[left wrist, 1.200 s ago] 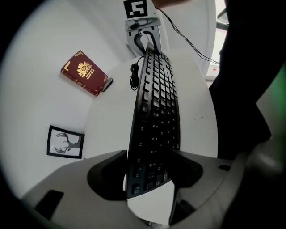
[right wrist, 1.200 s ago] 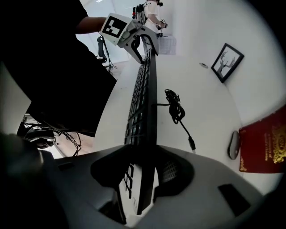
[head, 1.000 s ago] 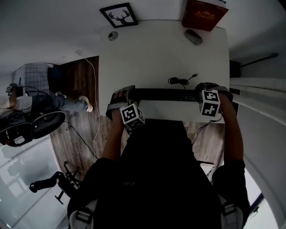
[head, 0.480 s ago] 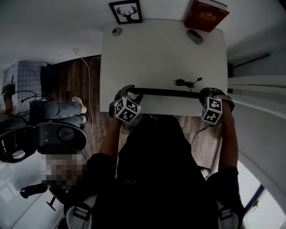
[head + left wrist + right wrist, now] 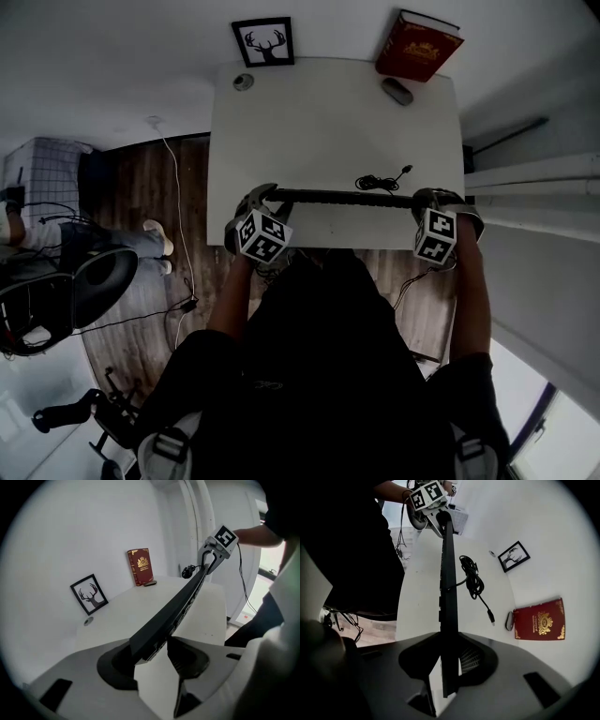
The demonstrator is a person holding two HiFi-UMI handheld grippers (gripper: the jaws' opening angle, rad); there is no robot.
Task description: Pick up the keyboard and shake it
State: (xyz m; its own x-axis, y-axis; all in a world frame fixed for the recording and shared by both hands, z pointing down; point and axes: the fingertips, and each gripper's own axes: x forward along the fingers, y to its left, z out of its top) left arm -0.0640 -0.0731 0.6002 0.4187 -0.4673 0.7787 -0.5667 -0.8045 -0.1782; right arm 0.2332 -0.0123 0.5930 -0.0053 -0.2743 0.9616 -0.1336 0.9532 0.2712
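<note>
Head view: the keyboard [image 5: 342,198] is held on edge over the near side of the desk [image 5: 328,122]. Its ends are clamped by the left hand-held gripper [image 5: 261,201] and right hand-held gripper [image 5: 437,201], whose jaws have just been closing on it. It is judged light, stiff and smooth, so end grips suit it. Both grippers are pointed steeply down.

Right gripper [image 5: 445,665], jaws just closing onto edge-on keyboard [image 5: 449,573], cable [image 5: 471,576], red book [image 5: 539,619]

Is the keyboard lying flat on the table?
No, in the head view the keyboard is tipped up on its long edge, showing only a thin dark strip.
</note>
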